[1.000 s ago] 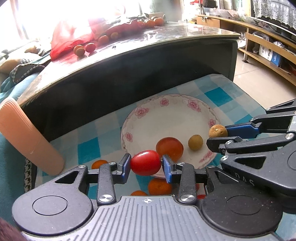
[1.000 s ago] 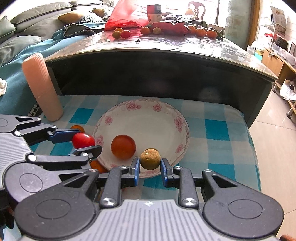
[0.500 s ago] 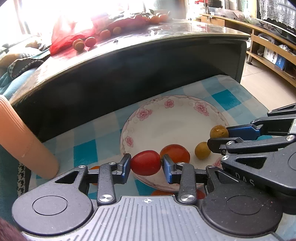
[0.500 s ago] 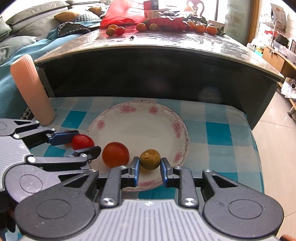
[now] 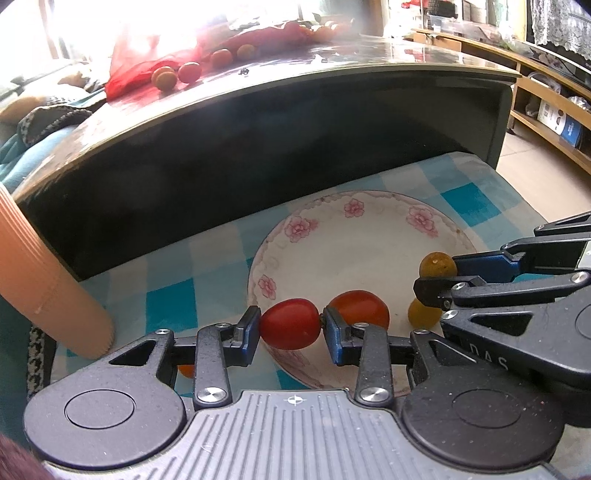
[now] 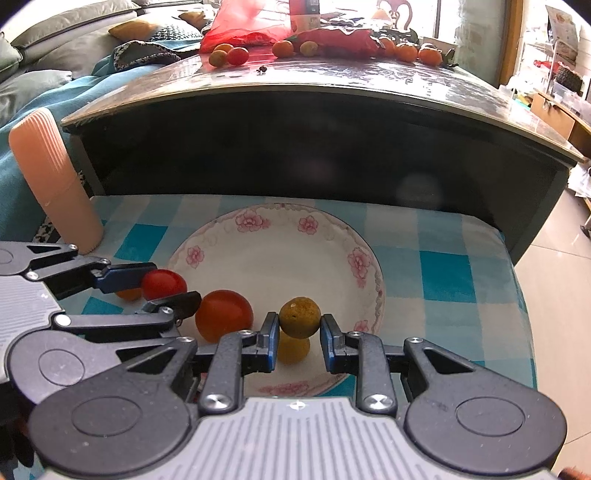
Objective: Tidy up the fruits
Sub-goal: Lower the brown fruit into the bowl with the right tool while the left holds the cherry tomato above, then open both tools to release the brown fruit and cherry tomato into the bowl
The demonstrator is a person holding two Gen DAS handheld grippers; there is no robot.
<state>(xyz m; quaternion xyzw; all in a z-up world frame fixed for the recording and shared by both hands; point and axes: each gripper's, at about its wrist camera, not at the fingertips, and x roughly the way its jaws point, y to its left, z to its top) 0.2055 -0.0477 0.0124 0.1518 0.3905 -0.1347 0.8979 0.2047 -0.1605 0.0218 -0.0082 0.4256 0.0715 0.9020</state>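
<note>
Counting two grippers over one flowered plate point(image 6: 364, 258), each carrying one fruit. Clamping a glossy red cherry tomato point(image 5: 290, 329) between the blue pads of the left gripper point(image 5: 291, 330), hanging over the plate's near-left rim. Pinching a dull yellow-brown round fruit point(image 6: 299, 317), speckled with dark spots, in the right gripper point(image 6: 298, 328), hovering above the plate's near part. Lying in the plate already: one larger orange-red tomato point(image 6: 224, 315) and one more yellow-brown fruit point(image 6: 293, 350), sitting directly beneath the held one and half hidden by it. Peeking out just left of the plate, behind the left gripper's fingers, one small orange fruit point(image 6: 129, 294) on the blue-and-white checked cloth point(image 6: 443, 280). Standing tilted farther left of the plate, one ribbed peach-coloured cylinder point(image 6: 55, 181). Rising behind the plate, a dark table point(image 6: 332, 155) with a glossy top, bearing a red bag point(image 6: 251, 26) and a scatter of several more red, orange and yellow fruits; exact count not readable in the glare. Crowding the plate's near edge, both gripper bodies blocking part of the rim.
</note>
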